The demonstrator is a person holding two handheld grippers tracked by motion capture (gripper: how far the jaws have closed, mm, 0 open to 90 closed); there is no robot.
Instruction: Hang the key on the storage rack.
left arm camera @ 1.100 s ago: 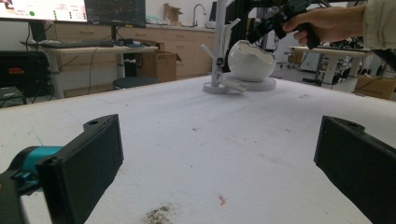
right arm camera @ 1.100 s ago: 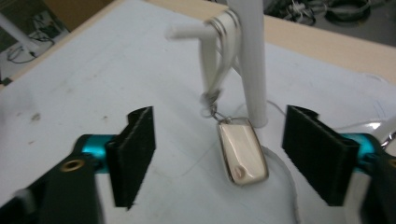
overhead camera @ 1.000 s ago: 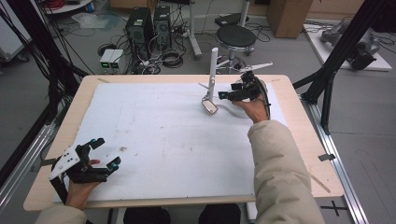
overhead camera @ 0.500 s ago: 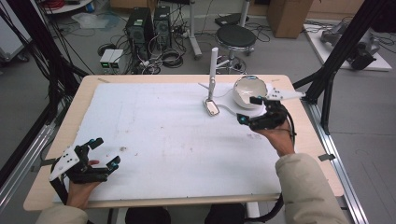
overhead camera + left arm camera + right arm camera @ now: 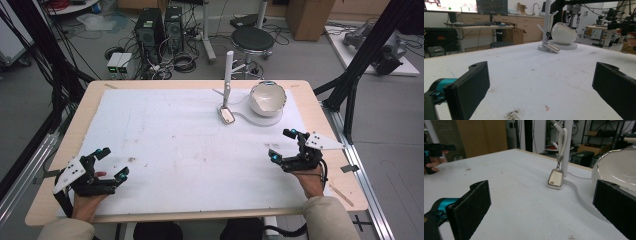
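Note:
A white peg stand [image 5: 229, 75] rises at the back of the table, and a small silver fob [image 5: 227, 115] hangs from it down to the mat. On the stand's flat base rests a white bowl [image 5: 267, 97], tipped on its side. My right gripper [image 5: 281, 145] hovers near the right edge, well in front of the bowl. It is open, its jaws have just been opening, and nothing is between them. It looks toward the fob [image 5: 555, 178] and the bowl [image 5: 619, 170]. My left gripper [image 5: 112, 162] rests open and empty at the front left corner.
A white mat [image 5: 175, 145] covers the wooden table [image 5: 320, 100]. A few dark specks mark the mat near the left gripper. Black frame posts stand at both sides, and a stool, computers and cables sit on the floor behind the table.
My right gripper has drawn back from the bowl beside the stand, toward the front right of the table and lower. The bowl now shows uncovered. The left gripper has not moved.

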